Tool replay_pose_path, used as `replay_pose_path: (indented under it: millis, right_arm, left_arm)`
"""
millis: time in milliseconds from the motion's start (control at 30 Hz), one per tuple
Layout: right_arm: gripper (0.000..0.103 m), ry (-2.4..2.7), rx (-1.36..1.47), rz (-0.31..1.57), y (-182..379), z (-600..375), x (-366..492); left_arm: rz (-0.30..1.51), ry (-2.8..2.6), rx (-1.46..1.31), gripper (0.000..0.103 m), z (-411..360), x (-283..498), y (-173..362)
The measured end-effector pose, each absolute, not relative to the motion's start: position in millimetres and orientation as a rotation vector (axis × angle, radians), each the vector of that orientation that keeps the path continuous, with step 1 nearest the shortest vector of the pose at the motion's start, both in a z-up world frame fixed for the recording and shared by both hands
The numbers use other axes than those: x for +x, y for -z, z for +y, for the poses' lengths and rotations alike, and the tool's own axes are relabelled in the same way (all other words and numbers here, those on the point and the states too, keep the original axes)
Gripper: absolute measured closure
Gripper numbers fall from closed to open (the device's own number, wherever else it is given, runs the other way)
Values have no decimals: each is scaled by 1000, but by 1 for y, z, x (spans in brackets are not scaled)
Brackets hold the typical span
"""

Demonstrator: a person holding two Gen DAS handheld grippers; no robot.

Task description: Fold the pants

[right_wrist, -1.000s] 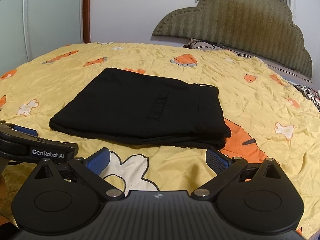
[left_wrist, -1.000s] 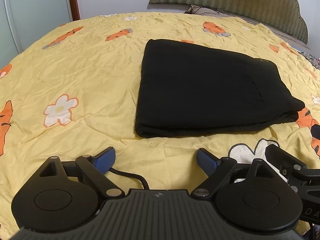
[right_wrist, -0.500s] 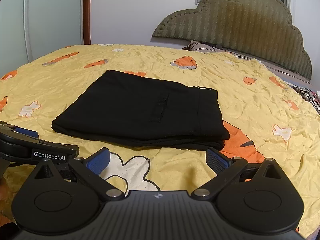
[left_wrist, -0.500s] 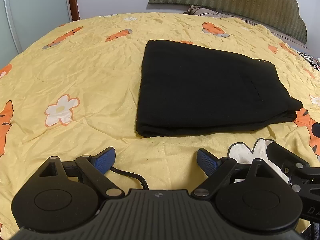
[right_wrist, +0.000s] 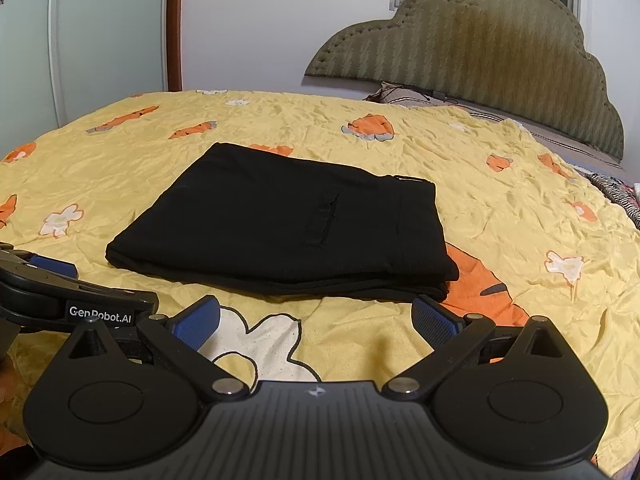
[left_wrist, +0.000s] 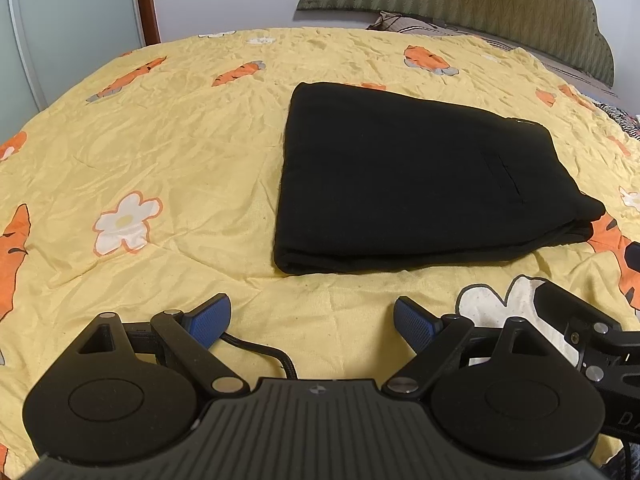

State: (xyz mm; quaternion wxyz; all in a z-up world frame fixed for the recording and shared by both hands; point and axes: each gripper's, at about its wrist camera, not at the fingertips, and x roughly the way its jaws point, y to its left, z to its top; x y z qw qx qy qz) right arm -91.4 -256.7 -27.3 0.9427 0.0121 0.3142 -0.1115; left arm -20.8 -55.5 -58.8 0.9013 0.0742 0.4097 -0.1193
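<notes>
Black pants (left_wrist: 404, 184) (right_wrist: 296, 224) lie folded into a flat rectangle in the middle of a yellow bedspread (left_wrist: 160, 152) printed with carrots and flowers. A pocket slit shows on the top layer. My left gripper (left_wrist: 312, 318) hovers open just short of the pants' near edge, nothing between its blue pads. My right gripper (right_wrist: 316, 320) is open too, equally short of that edge and empty. Each gripper's body shows at the side of the other's view.
A padded olive headboard (right_wrist: 480, 52) and a pillow (right_wrist: 420, 96) stand at the far end of the bed. A wardrobe door (right_wrist: 80, 32) with a wooden frame is at the left. The bedspread (right_wrist: 520, 208) spreads wide around the pants.
</notes>
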Motion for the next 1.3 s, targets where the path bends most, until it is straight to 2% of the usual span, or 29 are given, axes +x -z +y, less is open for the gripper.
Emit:
replay_pose_path:
  millis: [1300]
  right_arm:
    - [0,226,32,649,29,-257,-91]
  left_arm:
    - [847,247,156,12,-56,-22,59]
